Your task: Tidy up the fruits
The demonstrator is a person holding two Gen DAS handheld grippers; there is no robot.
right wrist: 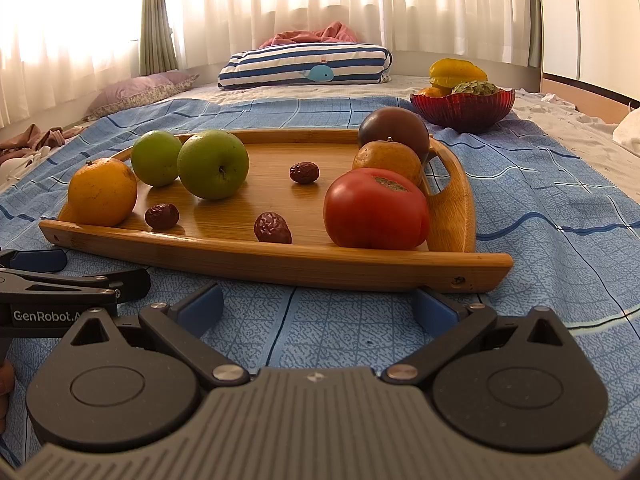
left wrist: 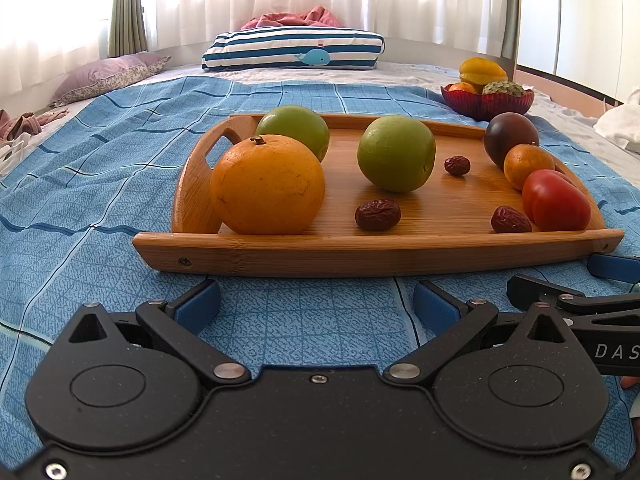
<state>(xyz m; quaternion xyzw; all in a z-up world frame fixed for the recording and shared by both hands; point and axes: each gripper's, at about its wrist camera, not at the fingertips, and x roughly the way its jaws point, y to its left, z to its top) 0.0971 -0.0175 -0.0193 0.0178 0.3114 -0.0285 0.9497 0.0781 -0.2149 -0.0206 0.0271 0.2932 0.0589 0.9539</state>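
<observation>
A wooden tray (left wrist: 360, 258) (right wrist: 280, 260) lies on the blue bedspread. It holds a large orange (left wrist: 267, 184) (right wrist: 102, 192), two green apples (left wrist: 396, 154) (left wrist: 296, 130) (right wrist: 213, 164) (right wrist: 156, 157), three red dates (left wrist: 377, 215) (right wrist: 273, 228), a red tomato (left wrist: 556, 201) (right wrist: 375, 208), a small orange (left wrist: 528, 165) (right wrist: 387, 160) and a dark purple fruit (left wrist: 511, 136) (right wrist: 394, 128). My left gripper (left wrist: 316, 304) hovers open just before the tray's near rim. My right gripper (right wrist: 318, 306) is open too, near the tray's right corner. Neither holds anything.
A red glass bowl (left wrist: 488, 104) (right wrist: 464, 110) with a starfruit and other fruit stands behind the tray at the right. A striped whale pillow (left wrist: 294, 48) (right wrist: 306, 65) and a purple pillow (left wrist: 108, 76) lie further back, below curtains.
</observation>
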